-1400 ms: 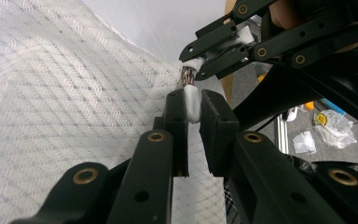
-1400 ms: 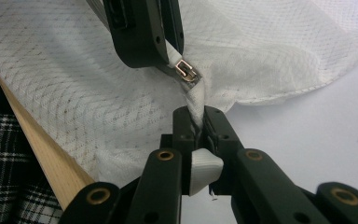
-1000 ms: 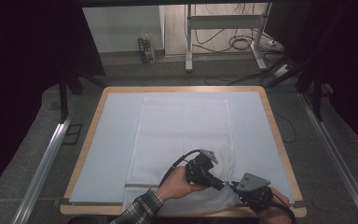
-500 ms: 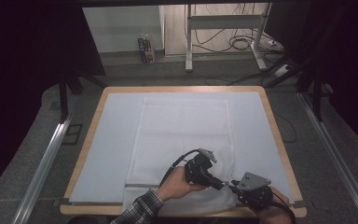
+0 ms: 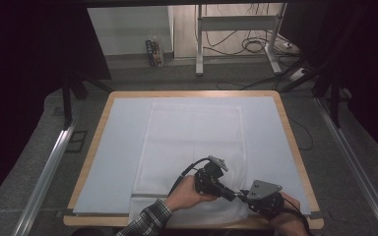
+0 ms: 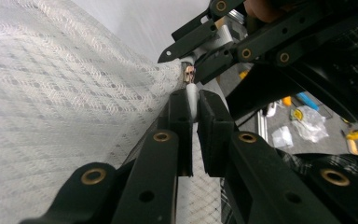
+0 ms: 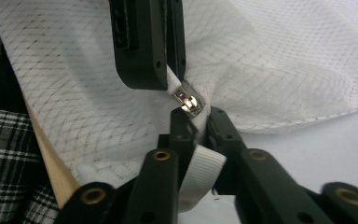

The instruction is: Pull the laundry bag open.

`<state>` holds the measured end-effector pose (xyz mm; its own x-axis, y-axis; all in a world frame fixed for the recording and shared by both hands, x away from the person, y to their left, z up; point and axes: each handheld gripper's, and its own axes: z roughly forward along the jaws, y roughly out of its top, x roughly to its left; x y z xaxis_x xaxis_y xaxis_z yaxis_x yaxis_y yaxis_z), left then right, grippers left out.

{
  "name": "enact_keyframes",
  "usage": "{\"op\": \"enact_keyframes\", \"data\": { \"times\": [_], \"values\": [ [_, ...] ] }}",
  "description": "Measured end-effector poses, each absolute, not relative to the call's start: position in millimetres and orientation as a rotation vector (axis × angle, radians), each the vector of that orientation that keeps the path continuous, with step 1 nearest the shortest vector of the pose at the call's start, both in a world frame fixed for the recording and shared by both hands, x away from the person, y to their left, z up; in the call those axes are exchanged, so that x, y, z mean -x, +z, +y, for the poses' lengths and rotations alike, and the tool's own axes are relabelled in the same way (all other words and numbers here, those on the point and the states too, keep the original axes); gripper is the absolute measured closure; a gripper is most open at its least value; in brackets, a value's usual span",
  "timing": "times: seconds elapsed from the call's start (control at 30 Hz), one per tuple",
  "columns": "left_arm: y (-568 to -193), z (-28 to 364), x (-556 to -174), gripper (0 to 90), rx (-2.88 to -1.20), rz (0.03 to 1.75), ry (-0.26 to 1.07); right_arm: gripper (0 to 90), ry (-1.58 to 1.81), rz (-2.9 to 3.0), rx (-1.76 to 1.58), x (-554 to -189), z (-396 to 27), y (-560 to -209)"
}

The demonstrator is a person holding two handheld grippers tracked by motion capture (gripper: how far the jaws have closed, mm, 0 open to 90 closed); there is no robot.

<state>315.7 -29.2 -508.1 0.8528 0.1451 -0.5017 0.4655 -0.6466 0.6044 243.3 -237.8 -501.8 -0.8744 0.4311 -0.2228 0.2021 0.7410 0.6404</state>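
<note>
I had the white mesh laundry bag (image 5: 192,142) lying flat on the pale mat of the table (image 5: 288,128), its near edge by the front rim, where both tools met. My left gripper (image 6: 193,100) was pinched shut on the fabric edge just beside the zipper slider (image 7: 188,101), and my right gripper (image 7: 196,125) was clamped on the white ribbed tab (image 7: 200,175) right below that slider. So the grips were set; I judged the zipper run itself was still to be done, and I could not tell how much of it stood open.
</note>
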Motion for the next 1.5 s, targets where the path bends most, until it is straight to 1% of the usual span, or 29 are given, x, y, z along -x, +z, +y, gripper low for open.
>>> {"op": "enact_keyframes", "data": {
  "times": [0.1,0.3,0.33,0.4,0.53,0.63,0.73,1.0,1.13,1.27,1.4,1.5],
  "values": [
    [-510,-29,-316,84.0,-2.241,0.446,-0.545,83.5,0.88,2.58,-0.491,-242,-236,-501],
    [-510,-28,-316,83.9,-2.23,0.455,-0.557,83.6,0.874,2.568,-0.478,-241,-236,-501],
    [-510,-28,-316,85.8,-2.232,0.458,-0.547,83.7,0.865,2.567,-0.474,-241,-236,-501],
    [-509,-29,-315,86.7,-2.242,0.459,-0.534,83.8,0.861,2.565,-0.472,-241,-236,-501],
    [-506,-29,-312,87.3,-2.281,0.438,-0.479,84.4,0.84,2.559,-0.476,-240,-235,-501],
    [-504,-28,-311,87.4,-2.277,0.448,-0.46,84.6,0.854,2.56,-0.495,-240,-235,-500],
    [-501,-25,-308,87.4,-2.308,0.433,-0.4,84.8,0.86,2.557,-0.516,-240,-237,-500],
    [-499,-19,-305,87.3,-2.323,0.42,-0.37,84.8,0.891,2.565,-0.537,-241,-239,-499],
    [-499,-17,-302,87.3,-2.344,0.417,-0.327,84.8,0.879,2.567,-0.544,-239,-237,-499],
    [-500,-8,-303,87.3,-2.322,0.437,-0.352,84.8,0.894,2.568,-0.569,-241,-241,-499],
    [-500,-3,-301,87.3,-2.338,0.443,-0.317,84.8,0.893,2.572,-0.575,-241,-241,-499],
    [-502,2,-301,87.4,-2.331,0.454,-0.321,84.8,0.898,2.572,-0.581,-241,-241,-499]
  ]
}}
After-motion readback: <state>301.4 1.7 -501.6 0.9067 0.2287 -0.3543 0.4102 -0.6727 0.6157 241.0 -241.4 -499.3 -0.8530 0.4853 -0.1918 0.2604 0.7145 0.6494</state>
